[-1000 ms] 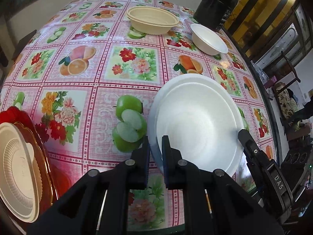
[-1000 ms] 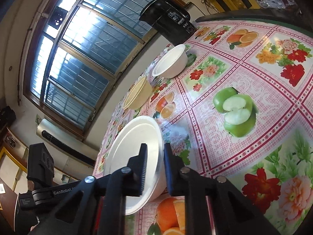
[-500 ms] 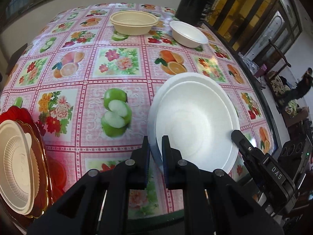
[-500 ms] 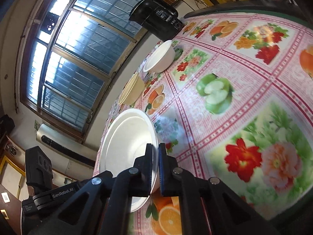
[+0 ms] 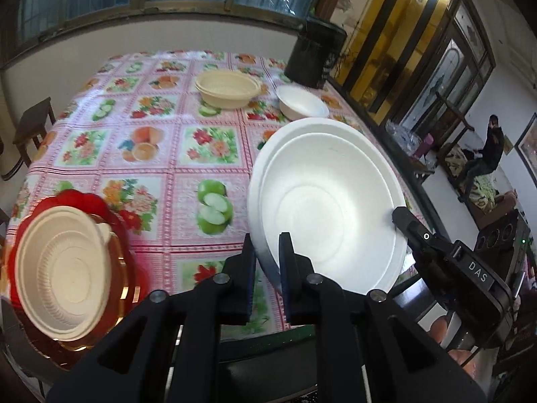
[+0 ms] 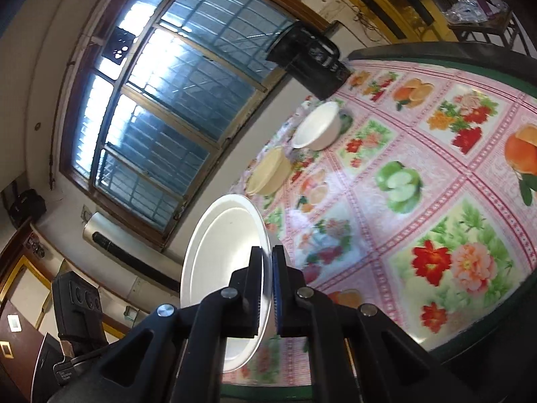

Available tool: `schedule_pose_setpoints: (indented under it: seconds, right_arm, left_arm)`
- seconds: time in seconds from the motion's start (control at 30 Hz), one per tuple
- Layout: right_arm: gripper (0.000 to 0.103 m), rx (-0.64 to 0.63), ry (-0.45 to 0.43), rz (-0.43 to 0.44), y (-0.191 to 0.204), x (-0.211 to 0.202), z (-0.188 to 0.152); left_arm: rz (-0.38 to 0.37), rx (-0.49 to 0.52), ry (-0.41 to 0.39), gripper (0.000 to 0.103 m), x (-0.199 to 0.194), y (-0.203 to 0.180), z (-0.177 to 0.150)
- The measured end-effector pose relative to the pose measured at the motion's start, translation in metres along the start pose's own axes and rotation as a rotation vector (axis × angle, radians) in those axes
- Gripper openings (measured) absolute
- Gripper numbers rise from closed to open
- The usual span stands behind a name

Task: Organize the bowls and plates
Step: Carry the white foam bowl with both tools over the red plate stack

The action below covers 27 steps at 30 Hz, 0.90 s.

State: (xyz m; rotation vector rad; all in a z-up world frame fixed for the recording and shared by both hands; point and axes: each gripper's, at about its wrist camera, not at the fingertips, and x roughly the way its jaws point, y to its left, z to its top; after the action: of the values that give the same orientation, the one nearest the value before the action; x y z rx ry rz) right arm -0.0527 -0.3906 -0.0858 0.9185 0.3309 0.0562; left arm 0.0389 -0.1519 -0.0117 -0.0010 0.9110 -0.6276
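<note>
Large white foam bowl (image 5: 329,208): rim pinched by left hand-held gripper (image 5: 266,252) and right hand-held gripper (image 6: 267,268); unstacked: small white foam bowl (image 5: 302,102), upper centre

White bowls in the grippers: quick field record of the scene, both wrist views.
held: white bowls, two nested, tilted, above table
left gripper: shut on near rim
right gripper: shut on opposite rim
table: fruit-and-flower cloth
far side: beige bowls, small white bowl, black appliance
near left: beige plate on red-and-gold plate
</note>
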Motion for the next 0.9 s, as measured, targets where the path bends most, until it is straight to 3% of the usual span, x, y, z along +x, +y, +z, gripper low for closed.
schedule_pose_setpoints:
  seconds: [0.27,0.57,0.9]
  right_arm:
    - [0.008,-0.092,0.080,0.095,0.059,0.037,-0.017]
    - [0.008,-0.202,0.215,0.159,0.119,0.091,-0.062]
    - [0.008,-0.256,0.331,0.139,0.138,0.144,-0.105]
  left_arm:
    - [0.043,-0.088,-0.101,0.014,-0.054,0.055,-0.008]
    - [0.130,-0.249,-0.180,0.014,-0.089,0.132,-0.028]
    - [0.184,-0.356,-0.122,0.014,-0.076,0.189,-0.052]
